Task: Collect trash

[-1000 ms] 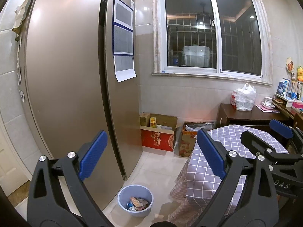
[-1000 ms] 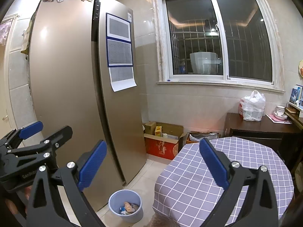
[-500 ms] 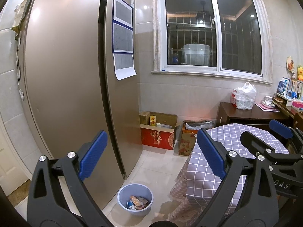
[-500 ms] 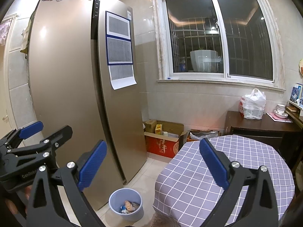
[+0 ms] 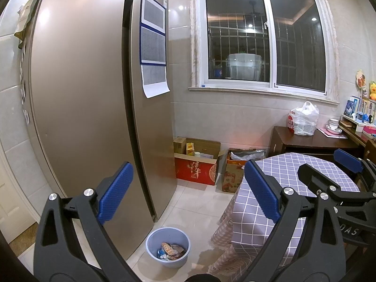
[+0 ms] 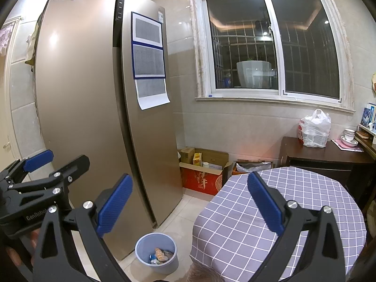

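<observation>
Both your tools are spread wide, holding nothing. The blue trash bin sits on the floor below and ahead, beside the fridge; your left tool is nearer.

We observe a brushed-metal refrigerator with a satin sheen beside glossy floor tiles. The bin is smooth plastic; checked cloth covers the tabletop.
</observation>
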The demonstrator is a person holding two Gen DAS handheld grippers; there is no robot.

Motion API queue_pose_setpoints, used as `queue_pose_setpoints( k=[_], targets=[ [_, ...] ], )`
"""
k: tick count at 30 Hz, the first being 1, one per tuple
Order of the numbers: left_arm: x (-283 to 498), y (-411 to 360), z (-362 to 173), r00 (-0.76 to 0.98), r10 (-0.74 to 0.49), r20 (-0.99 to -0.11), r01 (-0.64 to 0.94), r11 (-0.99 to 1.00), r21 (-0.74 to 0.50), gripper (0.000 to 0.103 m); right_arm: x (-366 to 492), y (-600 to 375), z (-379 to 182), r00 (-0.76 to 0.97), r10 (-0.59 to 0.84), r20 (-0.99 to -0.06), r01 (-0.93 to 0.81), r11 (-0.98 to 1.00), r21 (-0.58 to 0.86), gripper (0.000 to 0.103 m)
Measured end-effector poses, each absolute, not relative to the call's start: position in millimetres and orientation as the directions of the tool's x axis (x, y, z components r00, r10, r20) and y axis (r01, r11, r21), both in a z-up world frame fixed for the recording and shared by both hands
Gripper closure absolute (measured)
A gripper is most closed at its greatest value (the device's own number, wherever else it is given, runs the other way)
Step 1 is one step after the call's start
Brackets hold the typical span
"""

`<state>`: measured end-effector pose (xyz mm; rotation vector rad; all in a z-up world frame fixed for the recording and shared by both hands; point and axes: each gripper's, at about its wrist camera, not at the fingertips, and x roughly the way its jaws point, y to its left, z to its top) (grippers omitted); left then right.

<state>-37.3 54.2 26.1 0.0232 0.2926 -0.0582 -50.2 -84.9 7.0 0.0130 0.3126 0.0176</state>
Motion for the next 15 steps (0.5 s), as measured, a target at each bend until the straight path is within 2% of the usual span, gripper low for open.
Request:
queue_pose_setpoints(
  k=[15],
  targets=[
    [-36.0, 54.4, 28.2, 0.955, -0.055, -0.291, 0.062, 0.998, 0.014, 0.01, -46.4, -85.8, 4.1, 0.949, 0.022, -0.314, -0.018, 1.0, 0.014, 0.007]
  ],
)
